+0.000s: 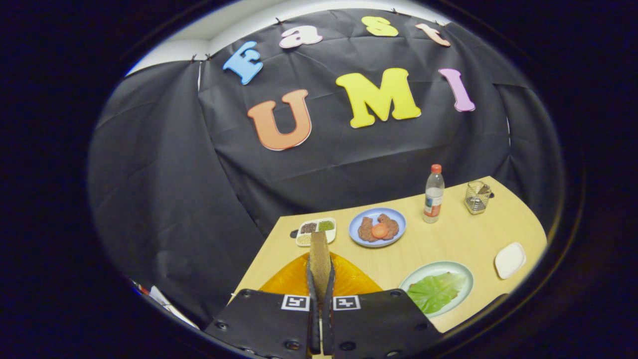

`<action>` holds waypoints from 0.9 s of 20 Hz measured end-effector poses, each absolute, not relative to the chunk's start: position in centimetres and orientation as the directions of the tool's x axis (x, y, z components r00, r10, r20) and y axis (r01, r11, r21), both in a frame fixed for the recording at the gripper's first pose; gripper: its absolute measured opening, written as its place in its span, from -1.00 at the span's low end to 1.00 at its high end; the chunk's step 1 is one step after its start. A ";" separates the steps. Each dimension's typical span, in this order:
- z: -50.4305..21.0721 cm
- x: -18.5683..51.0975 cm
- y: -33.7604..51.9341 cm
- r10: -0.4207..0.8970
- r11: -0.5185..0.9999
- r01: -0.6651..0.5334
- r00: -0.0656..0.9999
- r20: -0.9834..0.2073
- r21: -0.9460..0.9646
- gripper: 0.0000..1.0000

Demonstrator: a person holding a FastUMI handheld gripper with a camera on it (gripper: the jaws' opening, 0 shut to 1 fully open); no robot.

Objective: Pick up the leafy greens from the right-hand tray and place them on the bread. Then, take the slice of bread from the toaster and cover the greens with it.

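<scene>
while fingers (320,279) clamp bread slice (319,257) upright, orange plate (349,281) beneath, greens (436,291) rightward

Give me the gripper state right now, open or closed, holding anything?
Gripper: closed, both fingers pressing on an upright tan slice of bread, held above the orange plate.

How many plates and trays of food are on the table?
4: orange plate under the gripper, shut on bread slice; green plate with lettuce; blue plate; divided tray beyond the fingers.
</scene>
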State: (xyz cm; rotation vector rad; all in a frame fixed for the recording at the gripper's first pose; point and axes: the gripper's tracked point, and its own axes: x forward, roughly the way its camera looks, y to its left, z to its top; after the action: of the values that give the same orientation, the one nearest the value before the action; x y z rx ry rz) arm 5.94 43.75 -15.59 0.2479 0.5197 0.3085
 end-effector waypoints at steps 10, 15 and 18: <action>-18.2 9.3 31.0 0.179 0.966 -0.067 0.870 -0.459 0.251 -0.96; -25.3 10.1 29.8 0.192 0.963 -0.054 0.826 -0.530 0.265 -0.95; -30.0 10.1 29.5 0.191 0.957 -0.015 0.785 -0.590 0.289 -0.95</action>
State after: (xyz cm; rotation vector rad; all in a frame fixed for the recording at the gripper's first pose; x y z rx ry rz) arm 10.14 29.52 -30.03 0.2770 0.6613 0.1126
